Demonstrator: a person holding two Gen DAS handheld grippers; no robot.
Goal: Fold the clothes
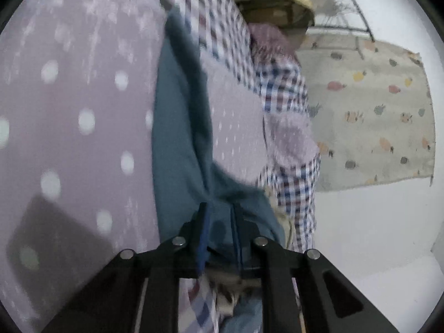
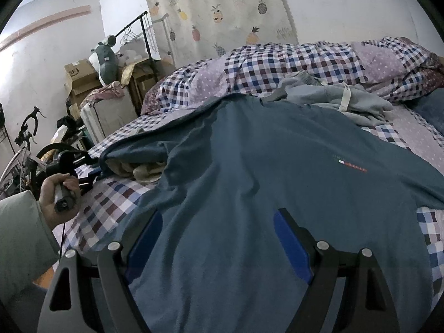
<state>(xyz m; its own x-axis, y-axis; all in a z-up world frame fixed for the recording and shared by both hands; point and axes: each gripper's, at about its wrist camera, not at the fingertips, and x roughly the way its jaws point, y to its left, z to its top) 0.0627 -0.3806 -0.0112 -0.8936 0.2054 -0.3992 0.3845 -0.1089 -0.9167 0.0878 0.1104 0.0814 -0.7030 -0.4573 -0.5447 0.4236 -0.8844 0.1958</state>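
A blue shirt (image 2: 277,172) lies spread across the bed (image 2: 116,202), over its checked cover. The left gripper (image 1: 219,222) has its jaws drawn close, pinching a bunched edge of the shirt at the bed's left side. The right gripper (image 2: 219,236) hangs over the near part of the shirt, jaws spread wide and holding nothing. A pale grey garment (image 2: 347,100) lies crumpled behind.

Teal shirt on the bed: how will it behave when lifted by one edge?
Likely floppy: the teal shirt drapes in soft wrinkles over the bed. Where the left gripper pinches it, the cloth bunches, so it should sag and trail. Probably light; it lies thin.
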